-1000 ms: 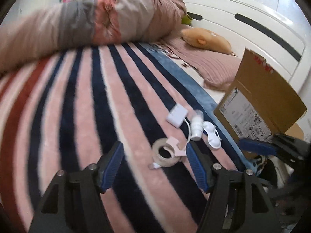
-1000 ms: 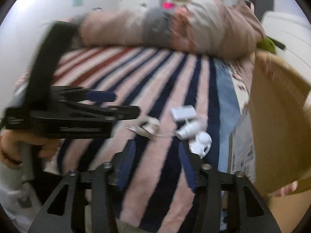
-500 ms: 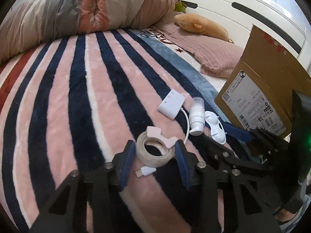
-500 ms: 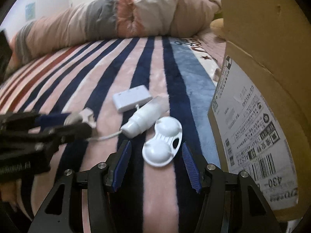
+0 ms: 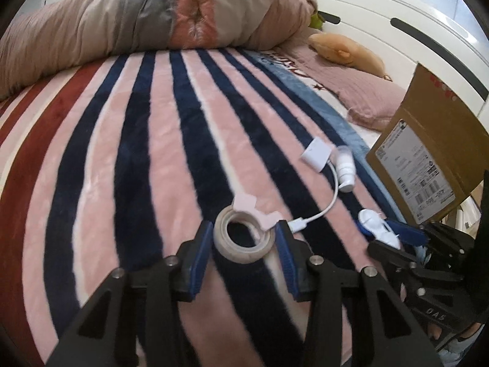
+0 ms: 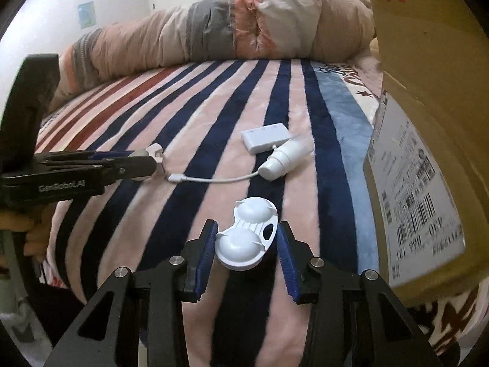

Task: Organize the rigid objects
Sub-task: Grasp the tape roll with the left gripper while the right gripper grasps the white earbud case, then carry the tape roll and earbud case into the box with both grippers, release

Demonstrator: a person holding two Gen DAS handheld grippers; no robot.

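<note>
A roll of beige tape (image 5: 243,238) with a pink tab lies on the striped blanket, and my left gripper (image 5: 244,244) is shut on it, a blue pad against each side. In the right wrist view a white two-cup plastic case (image 6: 246,240) sits between the fingers of my right gripper (image 6: 247,244). Its jaws are closing and both pads touch the case's edges. From the left wrist view the right gripper (image 5: 382,229) shows at the right with the white case (image 5: 374,224) in it. The left gripper (image 6: 146,162) reaches in from the left of the right wrist view.
A white adapter hub (image 6: 265,137) with a cable and a white tube bottle (image 6: 284,157) lie beyond the case. An open cardboard box (image 6: 428,122) stands close on the right. A rolled duvet (image 5: 152,21) lies along the back, with pillows and a white headboard (image 5: 397,24) beyond it.
The left jaws went from wide apart to closed on the tape roll. The right gripper came down over the white case and its jaws narrowed onto it.
</note>
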